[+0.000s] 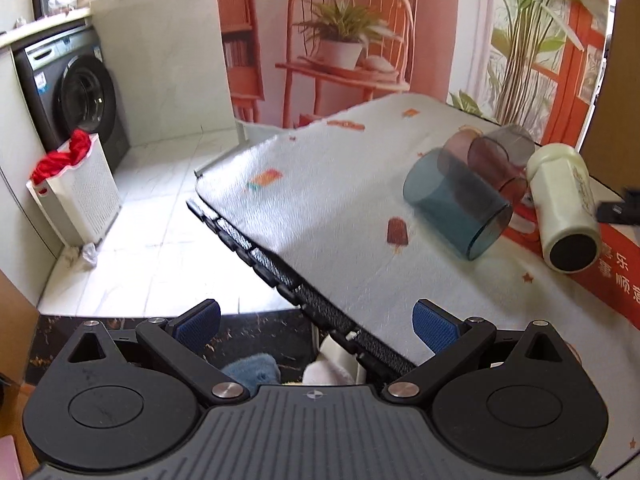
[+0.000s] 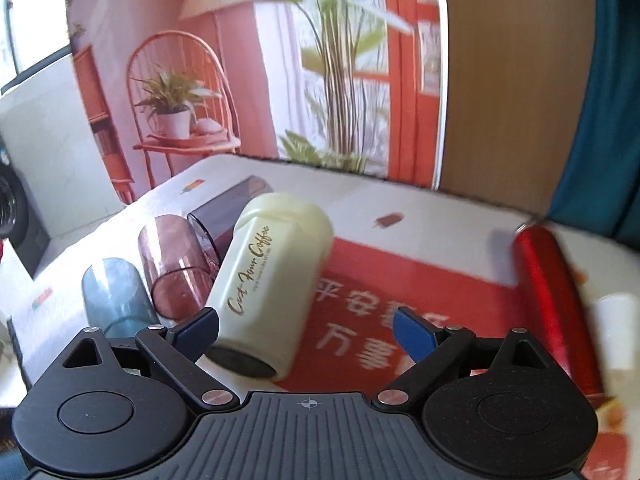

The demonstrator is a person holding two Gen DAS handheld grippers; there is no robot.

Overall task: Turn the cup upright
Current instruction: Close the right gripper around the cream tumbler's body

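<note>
Several cups lie on their sides on the table. A cream cup with gold lettering (image 2: 272, 276) lies just ahead of my right gripper (image 2: 306, 332), its dark base toward me, close to the left finger. It also shows in the left wrist view (image 1: 564, 208). Beside it lie a blue translucent cup (image 1: 456, 210) (image 2: 116, 292), a pink one (image 2: 172, 264) (image 1: 460, 146) and a grey one (image 2: 228, 208) (image 1: 504, 152). My right gripper is open and empty. My left gripper (image 1: 316, 326) is open and empty at the table's near-left edge, well short of the cups.
The white patterned tablecloth (image 1: 320, 188) carries a red printed mat (image 2: 400, 280). A red cylinder (image 2: 552, 296) and a white object (image 2: 616, 328) lie at the right. A washing machine (image 1: 76, 92) and a laundry basket (image 1: 76, 188) stand on the floor left.
</note>
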